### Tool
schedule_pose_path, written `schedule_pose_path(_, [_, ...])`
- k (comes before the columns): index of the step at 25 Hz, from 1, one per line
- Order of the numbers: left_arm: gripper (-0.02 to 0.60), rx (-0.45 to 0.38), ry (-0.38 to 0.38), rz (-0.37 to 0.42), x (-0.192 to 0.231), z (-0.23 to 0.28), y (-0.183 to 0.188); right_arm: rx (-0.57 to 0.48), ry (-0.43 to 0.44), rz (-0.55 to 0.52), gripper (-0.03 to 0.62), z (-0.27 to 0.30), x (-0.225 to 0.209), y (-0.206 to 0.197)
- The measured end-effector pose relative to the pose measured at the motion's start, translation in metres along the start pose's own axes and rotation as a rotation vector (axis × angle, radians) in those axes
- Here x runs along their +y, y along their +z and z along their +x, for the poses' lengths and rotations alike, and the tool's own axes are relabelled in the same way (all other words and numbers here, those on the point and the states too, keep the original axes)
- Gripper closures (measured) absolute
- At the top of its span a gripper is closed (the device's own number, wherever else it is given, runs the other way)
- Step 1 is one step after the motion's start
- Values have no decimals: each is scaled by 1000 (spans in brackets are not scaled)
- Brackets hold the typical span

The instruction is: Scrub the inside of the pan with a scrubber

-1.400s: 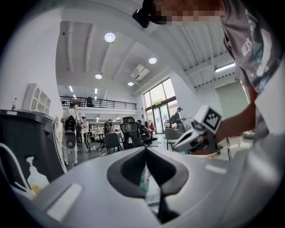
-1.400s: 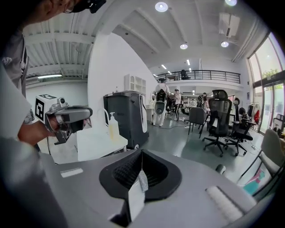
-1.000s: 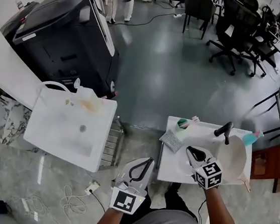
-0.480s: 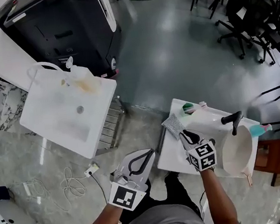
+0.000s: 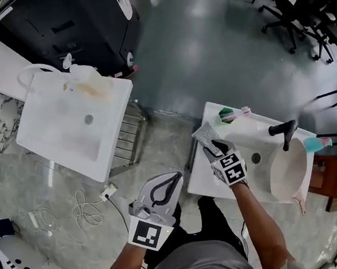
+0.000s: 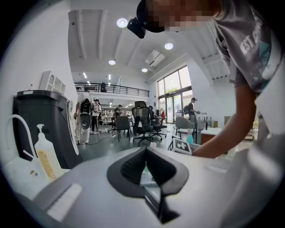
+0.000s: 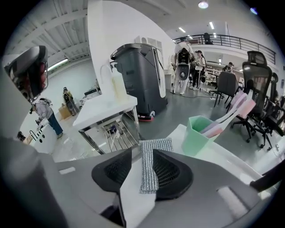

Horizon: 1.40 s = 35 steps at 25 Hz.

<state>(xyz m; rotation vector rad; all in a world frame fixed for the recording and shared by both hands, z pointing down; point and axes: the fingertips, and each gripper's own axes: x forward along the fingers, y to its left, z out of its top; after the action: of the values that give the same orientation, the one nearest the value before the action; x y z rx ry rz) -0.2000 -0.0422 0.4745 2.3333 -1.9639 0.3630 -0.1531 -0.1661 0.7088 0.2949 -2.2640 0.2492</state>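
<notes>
The grey mesh scrubber (image 5: 205, 136) lies on the far left corner of the white sink unit (image 5: 201, 195). My right gripper (image 5: 216, 147) is right over it. In the right gripper view its jaws have just been opening, and the scrubber (image 7: 151, 165) lies between the pads without being pressed. The cream pan (image 5: 288, 174) leans in the basin at the right, below the black faucet (image 5: 284, 129). My left gripper (image 5: 178, 176) hangs off the sink unit's left side. Its fingertips (image 6: 145, 152) meet, with nothing held.
A green cup (image 5: 227, 115) with toothbrushes stands just behind the scrubber, and a teal bottle (image 5: 316, 143) stands at the far right. A second white sink stand (image 5: 65, 134) with a soap bottle (image 5: 86, 81), a dark machine (image 5: 63, 22) and floor cables (image 5: 75, 220) are to the left.
My right gripper moved from over the basin to the scrubber at the counter's left corner and its jaws spread. My left gripper sank a little beside the sink unit.
</notes>
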Motion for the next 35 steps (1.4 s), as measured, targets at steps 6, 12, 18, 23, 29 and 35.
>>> schedule_pose_path(6, [578, 23, -3, -8, -1, 4, -13, 81, -12, -59, 414, 28, -3, -20])
schedule_pose_path(12, [578, 28, -2, -13, 0, 7, -19, 149, -58, -134, 456, 49, -10, -38])
schedule_pose_path(18, [578, 30, -10, -10, -5, 9, -21, 155, -68, -118, 515, 49, -11, -41])
schedule_pose_path(23, [578, 31, -28, 2, -10, 13, -15, 120, -41, -25, 582, 37, -12, -35])
schedule_pose_path(29, [578, 21, -58, 26, -20, 23, -7, 25, -40, 50, 582, 4, -13, -22])
schedule_pose_path(35, [578, 14, -111, 52, -38, 40, 7, -74, -71, 124, 580, -44, -26, -12])
